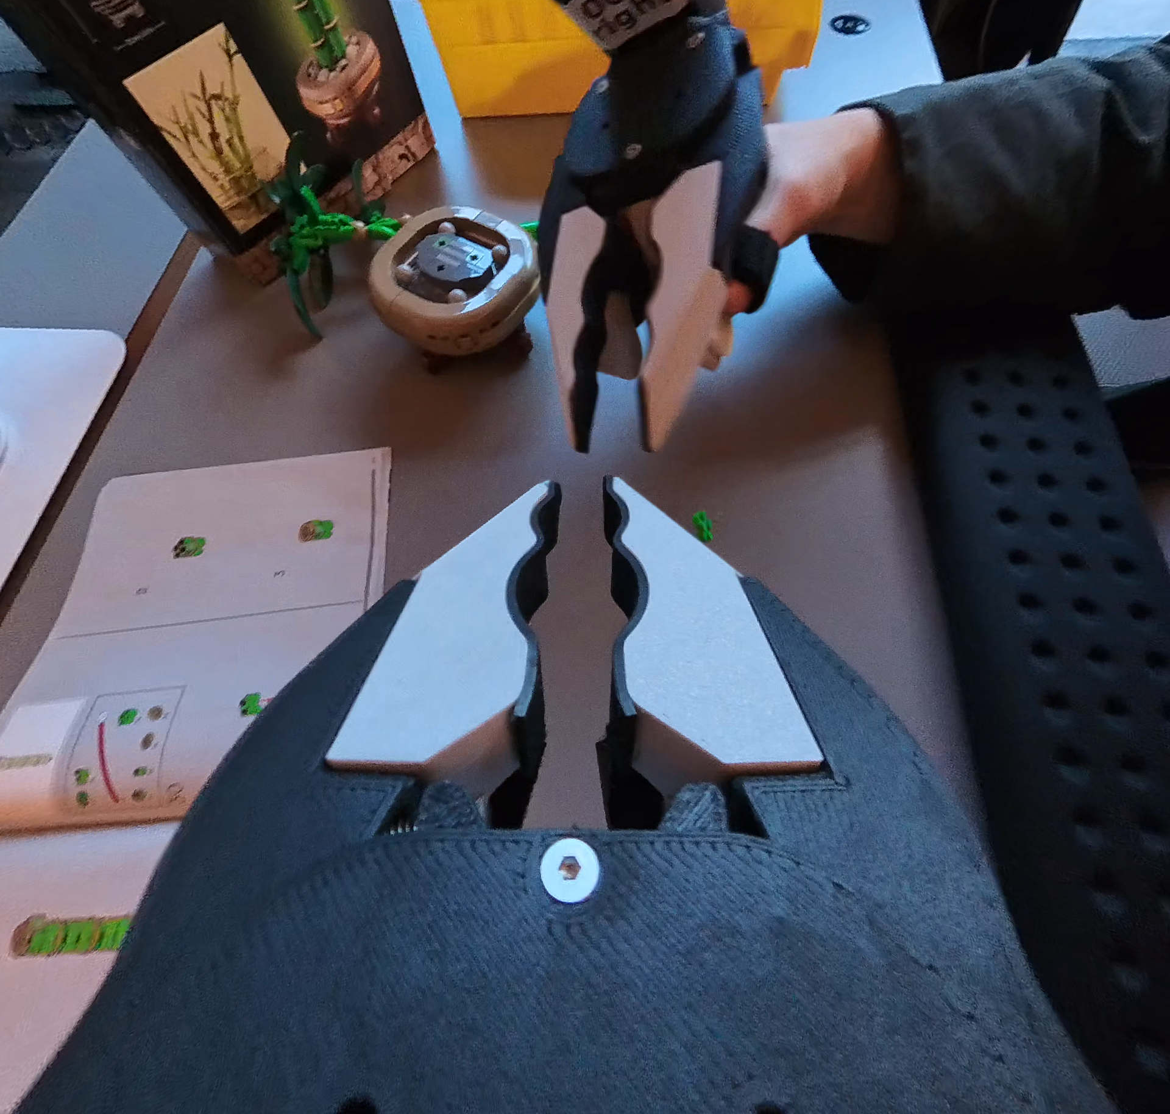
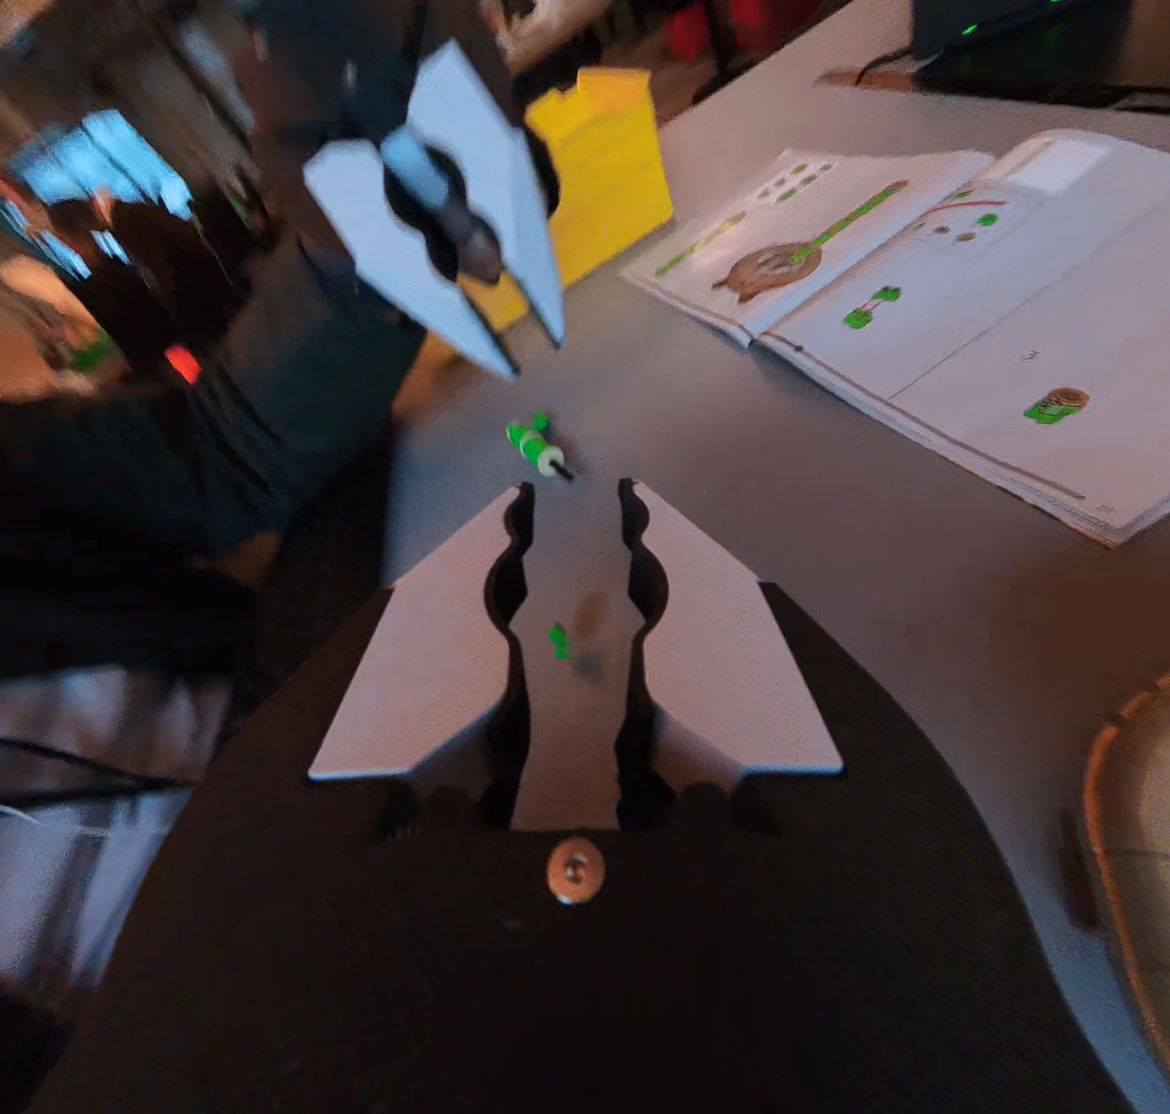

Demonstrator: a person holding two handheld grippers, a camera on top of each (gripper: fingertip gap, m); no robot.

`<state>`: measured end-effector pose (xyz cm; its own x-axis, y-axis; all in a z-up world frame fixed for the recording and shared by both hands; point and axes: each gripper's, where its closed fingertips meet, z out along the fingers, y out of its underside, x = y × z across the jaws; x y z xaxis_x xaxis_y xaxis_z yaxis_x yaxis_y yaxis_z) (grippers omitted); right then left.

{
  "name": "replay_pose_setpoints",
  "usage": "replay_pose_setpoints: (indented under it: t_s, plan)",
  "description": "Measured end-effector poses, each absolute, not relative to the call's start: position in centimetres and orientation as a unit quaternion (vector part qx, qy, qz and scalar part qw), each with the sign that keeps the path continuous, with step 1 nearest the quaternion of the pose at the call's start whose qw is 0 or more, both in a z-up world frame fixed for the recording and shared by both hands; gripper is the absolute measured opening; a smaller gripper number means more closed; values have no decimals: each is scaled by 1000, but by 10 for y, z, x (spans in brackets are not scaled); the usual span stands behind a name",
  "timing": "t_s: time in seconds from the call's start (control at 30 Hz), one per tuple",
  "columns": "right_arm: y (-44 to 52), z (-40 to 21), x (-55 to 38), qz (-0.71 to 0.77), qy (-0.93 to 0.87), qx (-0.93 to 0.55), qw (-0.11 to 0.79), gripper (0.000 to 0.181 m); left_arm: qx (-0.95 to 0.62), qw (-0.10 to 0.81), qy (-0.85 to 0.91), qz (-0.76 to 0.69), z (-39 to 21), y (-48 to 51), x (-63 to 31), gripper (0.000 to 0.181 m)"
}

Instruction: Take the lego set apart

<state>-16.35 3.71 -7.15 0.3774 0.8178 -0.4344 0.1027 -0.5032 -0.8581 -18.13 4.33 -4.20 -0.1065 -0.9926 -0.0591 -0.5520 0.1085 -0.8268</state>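
The tan lego pot (image 1: 452, 286) stands on the brown table, its top bare. A green bamboo stalk (image 1: 316, 235) lies beside it to the left. My left gripper (image 1: 581, 488) is slightly open and empty above the table. My right gripper (image 1: 617, 444) points at it tip to tip, open and empty. In the right wrist view, my right gripper (image 2: 576, 488) is open over a tiny green piece (image 2: 559, 640) on the table. A short green stalk segment (image 2: 535, 444) with a white ring and black axle lies just past its tips. The left gripper (image 2: 538, 358) hovers beyond that.
The lego box (image 1: 209, 89) stands at the back left and a yellow bin (image 1: 519, 51) behind the pot. An open instruction booklet (image 1: 221, 577) lies on the left. A black perforated chair (image 1: 1044, 577) is at the right edge. Another tiny green piece (image 1: 701, 523) lies near my left fingertips. Across from one pair of fingers to the other is roughly 4 cm. About 15 cm separates my right fingertips from the tan lego pot (image 1: 452, 286). The green bamboo stalk (image 1: 316, 235) sits 25 cm or so from the ends of my right fingers.
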Motion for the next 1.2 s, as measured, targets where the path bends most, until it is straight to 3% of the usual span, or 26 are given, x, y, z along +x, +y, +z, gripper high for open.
replay_pose_setpoints:
  t_s: [0.2,0.3,0.6,0.67,0.7,0.83,0.93,1.07,1.2]
  plan:
    - [-2,-131,-169,331,-509,-735,301,41,-580,340,661,-333,-36,48,-187,11]
    - [0,-154,-162,262,-553,-734,294,39,-578,340,662,-335,-35,47,-189,11]
    - [13,-156,-156,240,-535,-749,309,31,-578,337,666,-331,-38,46,-188,11]
    - [13,-157,-158,246,-534,-749,305,14,-579,334,667,-329,-40,47,-188,11]
    - [15,-157,-156,234,-534,-754,302,14,-579,330,669,-329,-42,46,-189,11]
    - [27,-115,-162,164,-561,-688,430,14,-586,294,665,-357,-50,39,-188,21]
    - [31,-79,-165,69,-579,-613,533,14,-628,218,614,-426,-57,34,-179,32]
    - [34,-67,-165,19,-577,-584,570,14,-643,109,520,-552,-49,24,-162,30]
    - [35,-59,-166,8,-570,-575,587,14,-669,115,513,-525,-66,34,-159,29]
